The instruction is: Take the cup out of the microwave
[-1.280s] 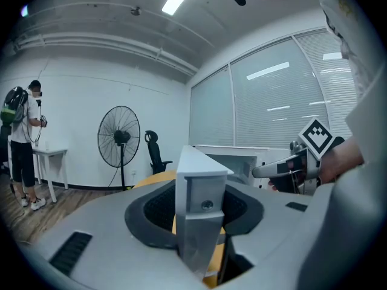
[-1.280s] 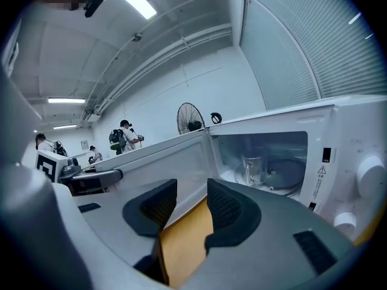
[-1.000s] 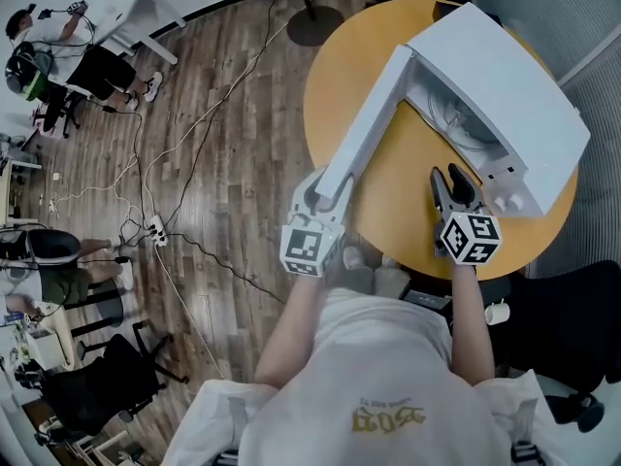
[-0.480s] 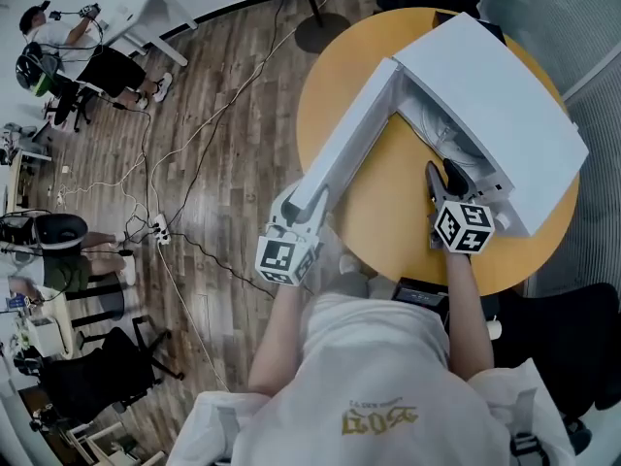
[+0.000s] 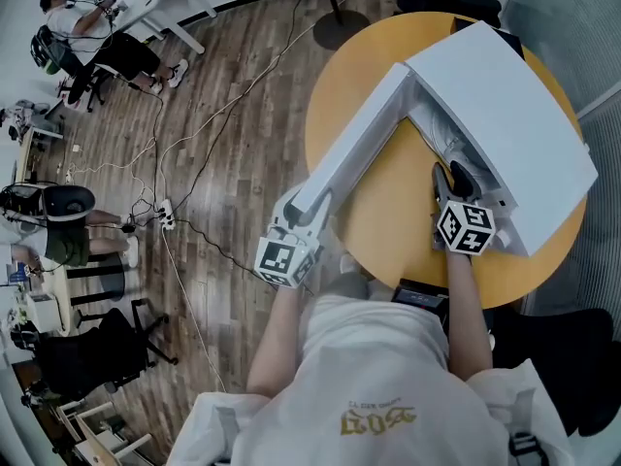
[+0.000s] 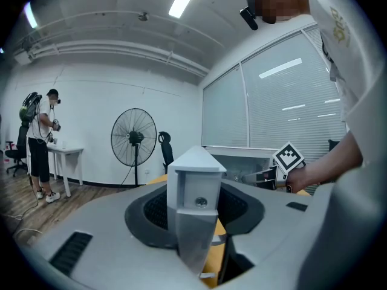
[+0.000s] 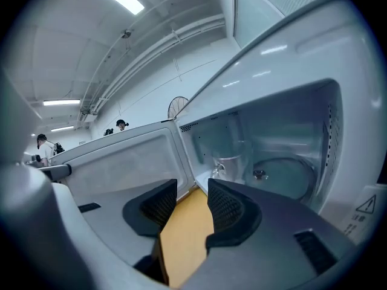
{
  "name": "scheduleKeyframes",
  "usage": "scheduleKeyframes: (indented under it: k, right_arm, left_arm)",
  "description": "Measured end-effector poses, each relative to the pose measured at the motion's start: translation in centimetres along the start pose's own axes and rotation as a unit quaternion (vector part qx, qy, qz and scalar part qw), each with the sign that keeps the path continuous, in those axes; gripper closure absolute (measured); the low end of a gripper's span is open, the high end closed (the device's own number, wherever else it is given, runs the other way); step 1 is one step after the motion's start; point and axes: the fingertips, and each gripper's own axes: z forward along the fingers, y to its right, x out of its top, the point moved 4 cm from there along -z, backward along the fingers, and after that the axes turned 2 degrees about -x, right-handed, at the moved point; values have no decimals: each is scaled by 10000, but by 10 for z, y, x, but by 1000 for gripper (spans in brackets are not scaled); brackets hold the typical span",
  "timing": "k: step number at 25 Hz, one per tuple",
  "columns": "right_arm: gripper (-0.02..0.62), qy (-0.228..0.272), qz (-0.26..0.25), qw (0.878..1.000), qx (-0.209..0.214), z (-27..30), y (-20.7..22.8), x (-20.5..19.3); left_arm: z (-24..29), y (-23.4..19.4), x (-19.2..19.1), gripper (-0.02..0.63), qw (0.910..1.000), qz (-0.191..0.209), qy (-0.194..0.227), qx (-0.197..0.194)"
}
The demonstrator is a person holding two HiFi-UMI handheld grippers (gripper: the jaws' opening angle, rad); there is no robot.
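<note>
Your left gripper [image 5: 304, 202] is clamped on the free edge of the flat white microwave door [image 5: 354, 149], pads pressing on either side. I'd say that grip is there to hold the door swung wide and the opening clear. Your right gripper [image 5: 453, 177] sits at the mouth of the white box-shaped microwave [image 5: 514, 95]. Its jaws are moderately parted and hold nothing, with only the round orange-yellow table [image 5: 388, 226] showing between them. The small shiny metal cup [image 7: 227, 164] stands upright inside, left of the round turntable [image 7: 284, 177]. I can't tell whether it rests on the turntable's rim. That jaw gap looks meant for closing around the cup's body.
</note>
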Motion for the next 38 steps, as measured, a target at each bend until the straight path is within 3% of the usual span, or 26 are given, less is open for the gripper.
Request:
scheduleKeyframes:
  k: [12,26,38]
  right_arm:
    - [434,-238,15,9994,-240,29,18,-4]
    - [434,-379,7,9993,-33,58,24,-4]
    - [486,-477,-79,9984,286,71,26,-12]
  left_arm:
    - [-3,2,-1,426,10000,-46,-27,32]
    - [-3,2,-2,426,10000,-16,-31,41]
    - [-4,5,-3,426,10000,-29,-70,33]
